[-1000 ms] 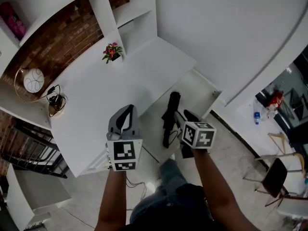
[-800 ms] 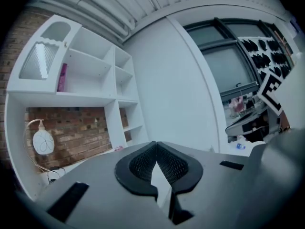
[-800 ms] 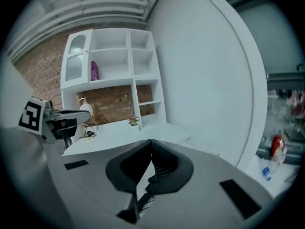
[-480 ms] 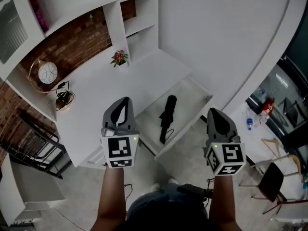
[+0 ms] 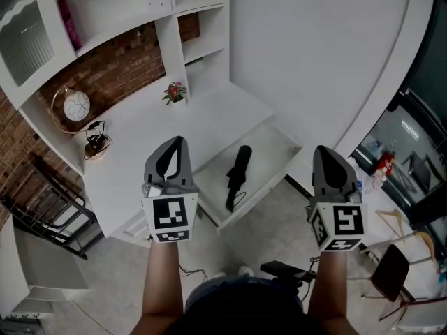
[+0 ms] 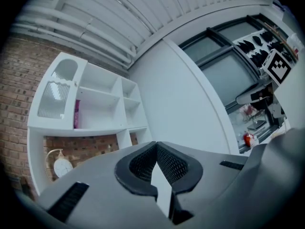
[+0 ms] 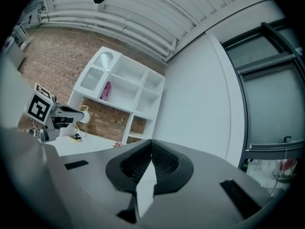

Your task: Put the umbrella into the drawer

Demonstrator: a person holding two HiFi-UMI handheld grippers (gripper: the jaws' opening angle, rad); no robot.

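Observation:
A folded black umbrella (image 5: 237,176) lies inside the pulled-out white drawer (image 5: 279,140) of the white desk, seen in the head view. My left gripper (image 5: 177,142) is raised above the desk's near edge, left of the drawer, jaws shut and empty. My right gripper (image 5: 322,151) is raised to the right of the drawer, over the floor, also shut with nothing in it. In the left gripper view the left gripper (image 6: 156,145) has its tips meeting in front of shelves and wall; in the right gripper view the right gripper (image 7: 151,143) shows the same.
The white desk (image 5: 140,145) carries a small flower pot (image 5: 175,92), a round globe-like ornament (image 5: 75,107) and a small dark object with cable (image 5: 96,145). White shelves (image 5: 140,5) rise behind. A black metal frame (image 5: 42,215) stands left; chairs (image 5: 391,271) right.
The right gripper has left the umbrella lying in the drawer, shut, and risen to the right. The left gripper has risen too. The head view has lifted, showing more shelves.

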